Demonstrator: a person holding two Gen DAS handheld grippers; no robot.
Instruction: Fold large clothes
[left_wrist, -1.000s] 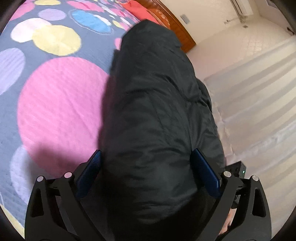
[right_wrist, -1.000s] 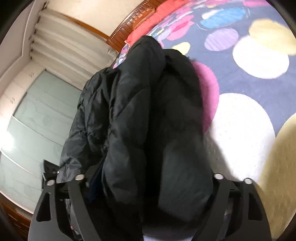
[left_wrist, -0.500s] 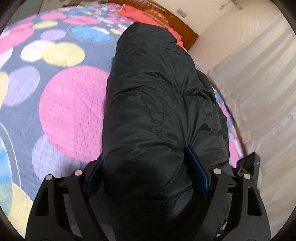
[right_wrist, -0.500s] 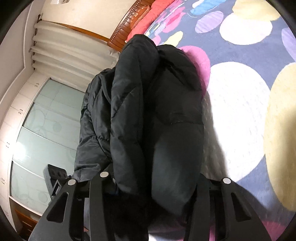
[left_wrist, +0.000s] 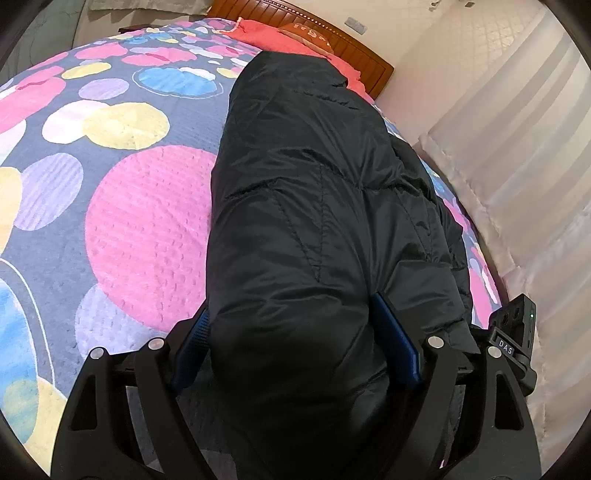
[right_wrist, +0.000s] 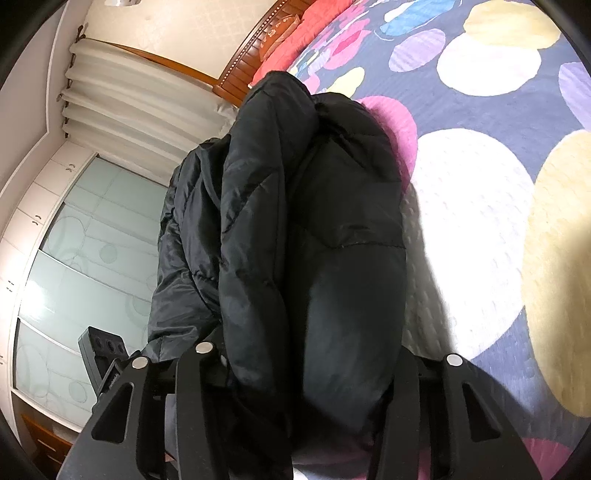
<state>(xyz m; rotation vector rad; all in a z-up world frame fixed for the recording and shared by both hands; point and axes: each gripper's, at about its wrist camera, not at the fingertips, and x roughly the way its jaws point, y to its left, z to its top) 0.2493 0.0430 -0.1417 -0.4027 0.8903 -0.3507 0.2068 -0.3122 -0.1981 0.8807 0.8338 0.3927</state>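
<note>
Both the left gripper and right gripper pinch the bulky black quilted puffer jacket, stretching toward twelve o'clock over the polka-dot quilted bedspread. Its slick padded shell could squirm free, spoiling the fold.

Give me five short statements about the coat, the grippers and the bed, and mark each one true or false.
1. The left gripper has the black puffer coat between its jaws. True.
2. The right gripper is empty. False: it also holds a thick bundle of the coat.
3. The coat is red. False: it is black; the pillow by the headboard is red.
4. The bedspread bears coloured circles. True.
5. The coat lies spread flat. False: it is bunched lengthwise.
</note>
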